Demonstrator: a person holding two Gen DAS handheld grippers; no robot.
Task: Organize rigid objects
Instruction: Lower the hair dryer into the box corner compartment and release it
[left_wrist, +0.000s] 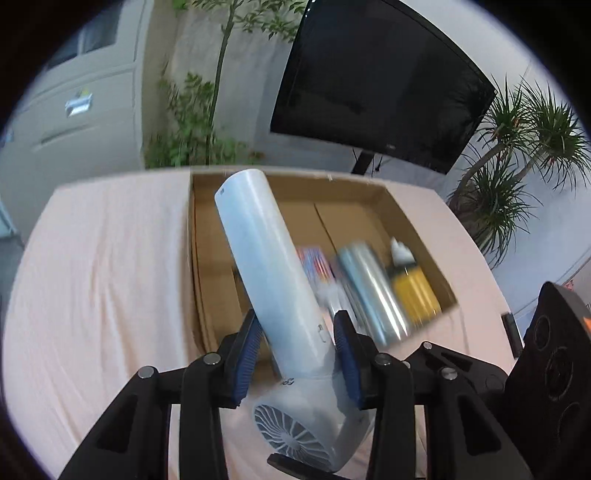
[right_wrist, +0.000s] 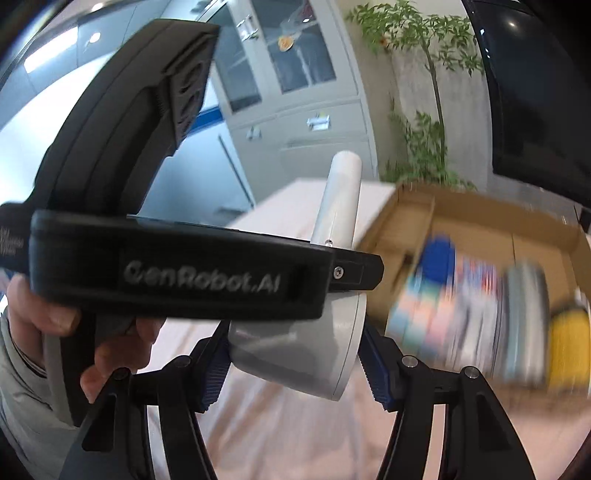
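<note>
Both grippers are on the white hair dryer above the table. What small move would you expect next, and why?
Probably carry the hair dryer forward over the cardboard box and lower it into the bare left part. The left gripper clamps its handle, the right gripper its head, and the box's items crowd the right side.

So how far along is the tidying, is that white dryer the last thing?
Partly done: a silver bottle, a yellow bottle and colourful packs already lie in the cardboard box. In hand: both hand-held grippers, left and right, clamp the white hair dryer. Left: placing it inside. Nothing else shows on the cloth.
</note>
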